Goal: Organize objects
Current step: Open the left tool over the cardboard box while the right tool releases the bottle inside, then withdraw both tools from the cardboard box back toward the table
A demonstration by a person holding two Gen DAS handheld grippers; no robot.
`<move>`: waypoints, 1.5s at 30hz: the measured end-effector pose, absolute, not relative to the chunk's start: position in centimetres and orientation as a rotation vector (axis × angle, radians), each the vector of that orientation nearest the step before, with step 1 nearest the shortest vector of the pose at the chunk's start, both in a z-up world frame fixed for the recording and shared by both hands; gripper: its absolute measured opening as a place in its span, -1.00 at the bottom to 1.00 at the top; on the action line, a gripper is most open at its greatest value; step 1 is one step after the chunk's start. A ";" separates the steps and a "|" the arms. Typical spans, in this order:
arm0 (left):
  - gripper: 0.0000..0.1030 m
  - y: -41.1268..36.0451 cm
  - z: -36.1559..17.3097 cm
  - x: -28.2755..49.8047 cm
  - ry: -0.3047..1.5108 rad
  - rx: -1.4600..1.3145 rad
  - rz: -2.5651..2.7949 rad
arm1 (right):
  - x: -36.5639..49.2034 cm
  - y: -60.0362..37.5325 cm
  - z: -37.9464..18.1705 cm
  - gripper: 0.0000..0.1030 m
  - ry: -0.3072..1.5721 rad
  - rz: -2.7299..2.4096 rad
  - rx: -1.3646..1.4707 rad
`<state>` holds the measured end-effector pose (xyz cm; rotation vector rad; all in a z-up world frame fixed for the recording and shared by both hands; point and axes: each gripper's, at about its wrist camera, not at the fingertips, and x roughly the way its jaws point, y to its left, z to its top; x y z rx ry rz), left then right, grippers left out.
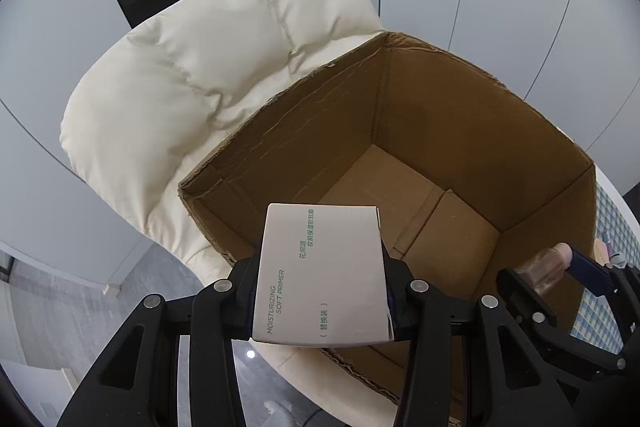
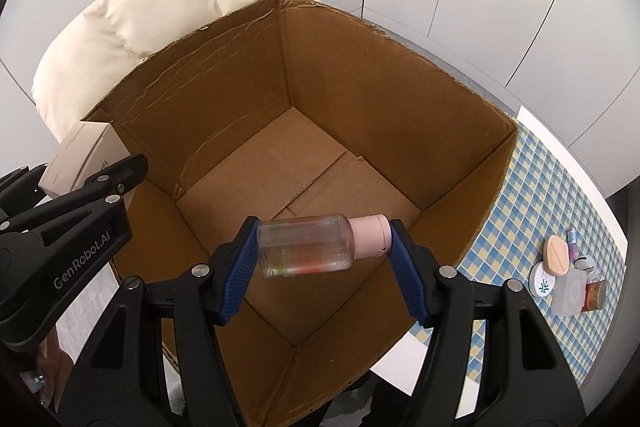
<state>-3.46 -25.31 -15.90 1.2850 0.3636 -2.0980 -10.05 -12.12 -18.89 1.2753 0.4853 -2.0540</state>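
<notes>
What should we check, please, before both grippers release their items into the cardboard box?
1. Left gripper shut on the white primer carton: ok.
2. Right gripper shut on the clear bottle, held sideways, base to pink cap: ok.
3. Cardboard box open, floor bare: ok.
4. Bottle over the box opening: ok.
5. Carton fully past the box's near rim: cannot tell; it hangs by the corner.
6. The two grippers apart from each other: ok.
</notes>
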 end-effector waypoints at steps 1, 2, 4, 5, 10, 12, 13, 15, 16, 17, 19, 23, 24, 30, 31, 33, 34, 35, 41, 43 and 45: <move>-0.09 -25.3 -15.8 -3.5 0.367 1.280 -2.115 | -10.0 -12.1 -18.8 0.27 0.482 -2.053 1.269; 0.18 -25.2 -15.8 -3.5 0.365 1.276 -2.127 | -9.9 -12.1 -18.7 0.28 0.472 -2.056 1.252; 0.76 -25.1 -15.4 -3.4 0.347 1.259 -2.129 | -9.6 -11.9 -18.1 0.57 0.453 -2.058 1.217; 0.94 -25.1 -15.0 -3.1 0.333 1.231 -2.123 | -9.4 -11.8 -17.8 0.79 0.459 -2.068 1.196; 0.95 -25.2 -13.0 -1.8 0.325 1.128 -2.181 | -8.4 -11.6 -16.3 0.99 0.473 -2.122 1.093; 0.95 -25.2 -12.8 -1.6 0.334 1.124 -2.186 | -8.3 -11.6 -16.0 0.99 0.470 -2.121 1.084; 0.95 -25.2 -12.8 -1.6 0.328 1.124 -2.181 | -8.1 -11.6 -15.8 0.99 0.466 -2.120 1.083; 0.95 -25.2 -12.9 -1.6 0.310 1.130 -2.169 | -8.0 -11.5 -15.6 0.99 0.457 -2.120 1.086; 0.95 -25.2 -12.9 -1.5 0.308 1.133 -2.166 | -8.0 -11.4 -15.6 0.99 0.452 -2.118 1.090; 0.95 -25.2 -12.9 -1.4 0.314 1.135 -2.167 | -8.0 -11.3 -15.5 0.99 0.447 -2.117 1.093; 0.95 -25.1 -12.8 -1.2 0.327 1.134 -2.174 | -8.2 -11.3 -15.4 0.99 0.441 -2.118 1.099; 0.95 -24.9 -12.2 -0.9 0.320 1.115 -2.169 | -8.2 -10.8 -15.2 0.99 0.429 -2.134 1.104; 0.95 -24.8 -12.0 -0.8 0.310 1.110 -2.167 | -8.3 -10.7 -15.1 0.99 0.423 -2.138 1.105; 0.95 -24.3 -11.1 -0.3 0.304 1.095 -2.180 | -8.1 -9.9 -14.2 0.99 0.404 -2.149 1.109; 0.95 -24.2 -10.9 -0.1 0.304 1.089 -2.183 | -8.0 -9.7 -14.0 0.99 0.400 -2.152 1.107; 0.95 -24.0 -10.6 0.4 0.304 1.081 -2.185 | -7.9 -9.3 -13.6 0.99 0.393 -2.155 1.107; 0.95 -23.9 -10.4 0.7 0.305 1.079 -2.185 | -7.7 -9.1 -13.3 0.99 0.387 -2.155 1.107; 0.95 -23.8 -10.1 1.1 0.308 1.076 -2.184 | -7.6 -8.9 -13.1 0.99 0.383 -2.155 1.106; 0.95 -23.1 -8.7 3.2 0.340 1.069 -2.178 | -6.0 -7.7 -11.5 0.99 0.399 -2.174 1.086; 0.95 -22.8 -8.2 4.1 0.353 1.066 -2.178 | -5.3 -7.2 -10.9 0.99 0.401 -2.176 1.079; 0.95 -22.4 -7.5 5.1 0.357 1.054 -2.179 | -4.5 -6.6 -10.3 0.99 0.400 -2.178 1.073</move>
